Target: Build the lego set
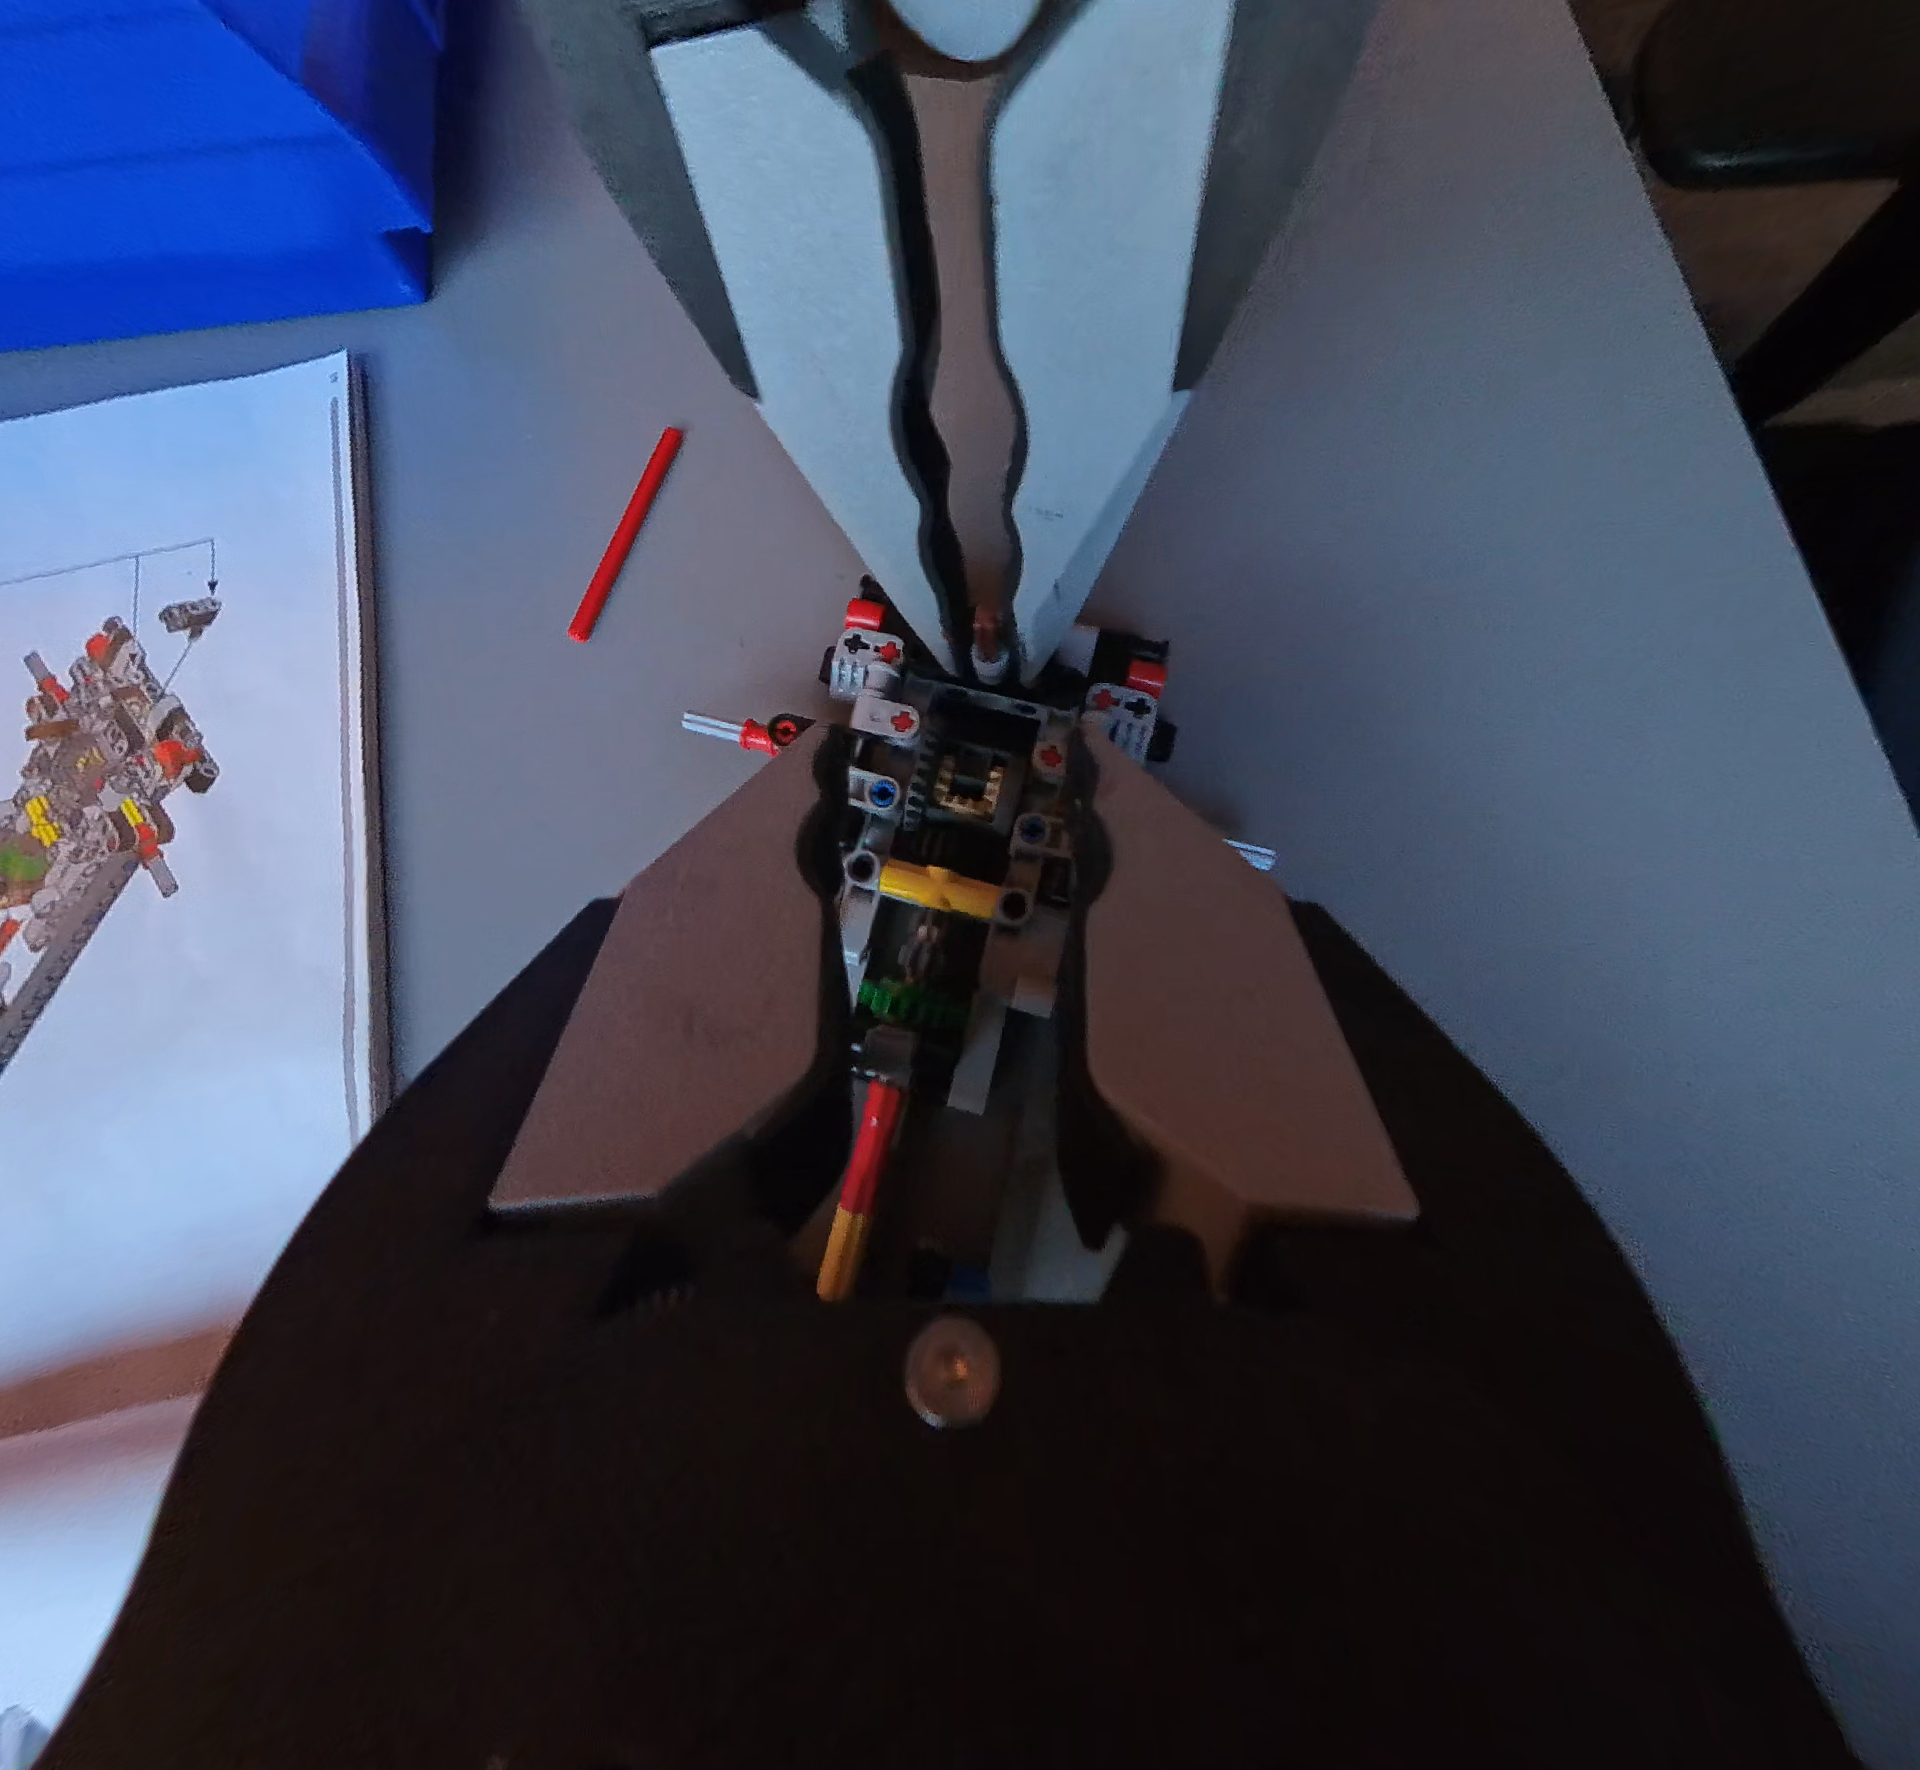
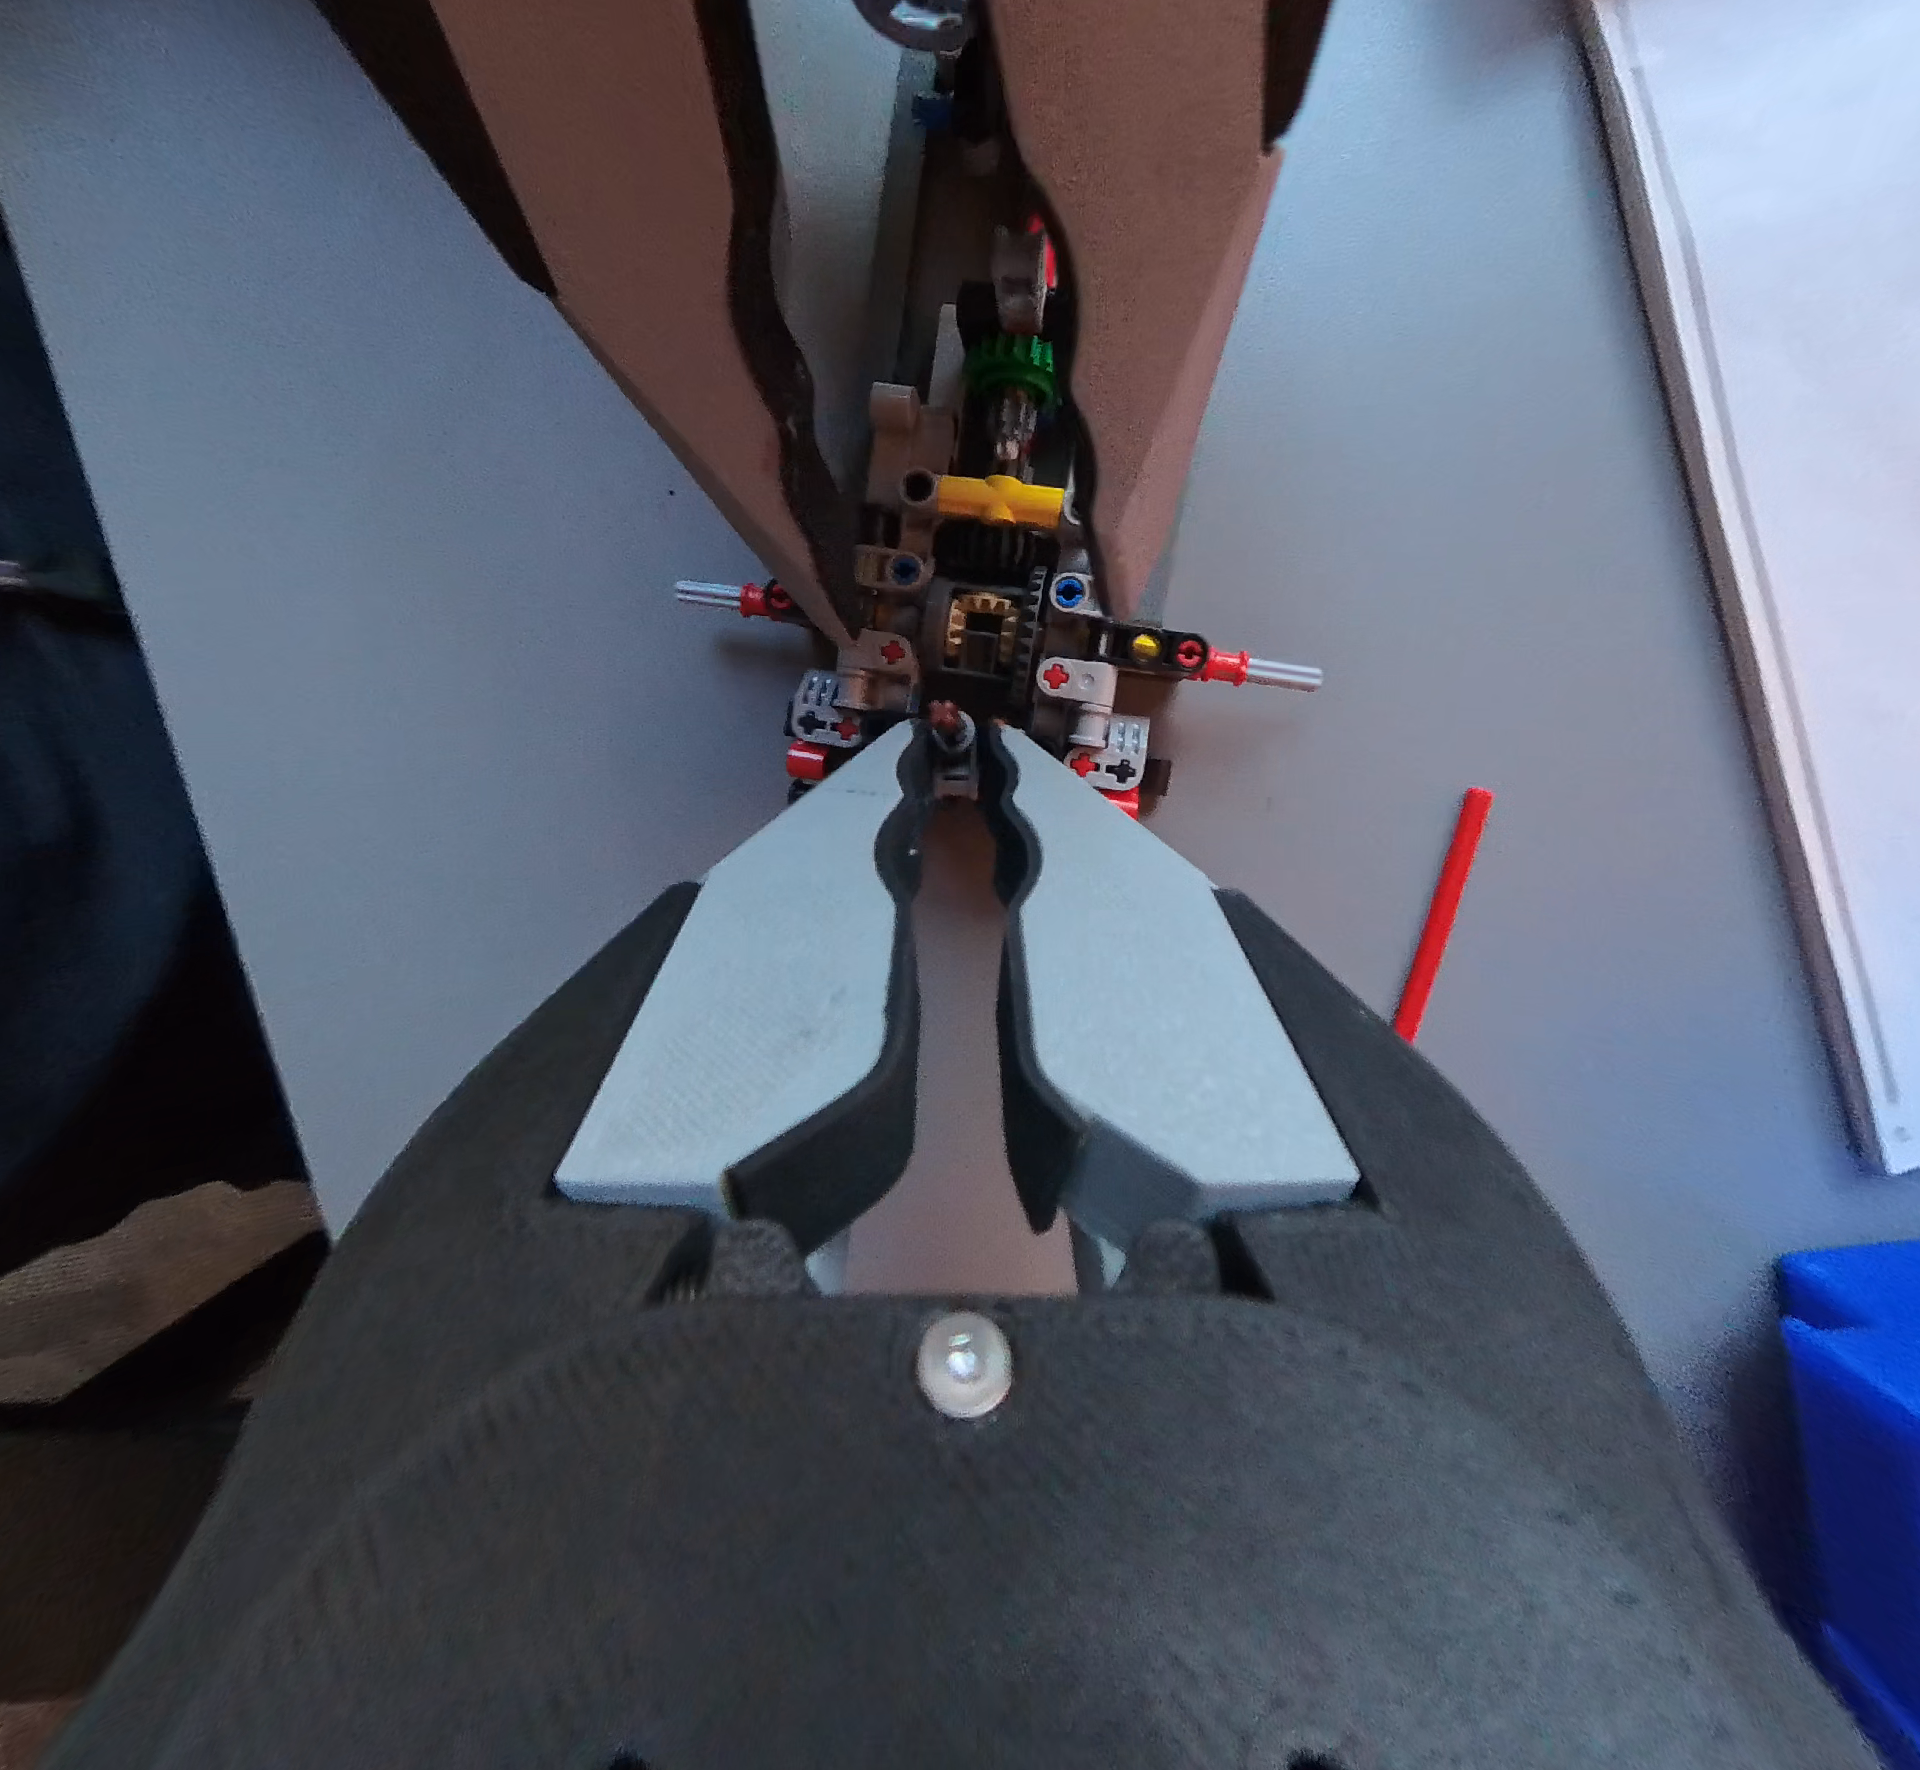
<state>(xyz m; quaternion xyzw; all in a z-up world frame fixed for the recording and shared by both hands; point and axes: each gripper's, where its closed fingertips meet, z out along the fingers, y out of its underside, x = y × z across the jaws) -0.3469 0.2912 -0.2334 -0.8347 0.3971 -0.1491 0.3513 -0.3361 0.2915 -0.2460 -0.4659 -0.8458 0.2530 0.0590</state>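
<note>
On the grey worktop [image 2: 416,473] lies a brick-built chassis model [image 1: 961,806], clamped along its sides by the left hand-held gripper [image 1: 951,744], whose tan fingers [image 2: 644,286] press both flanks. The right hand-held gripper [image 2: 951,754] faces it, narrowed onto a small dark pin [image 2: 948,733] at the model's end. A loose red axle [image 1: 627,534] lies beside an open instruction booklet [image 1: 187,785], near a blue bin [image 1: 208,89].

The left gripper [image 1: 956,764] clamps wide; at its twelve o'clock, the right gripper [image 2: 954,752] (grey-fingered) pinches narrowly, tips nearly meeting.
</note>
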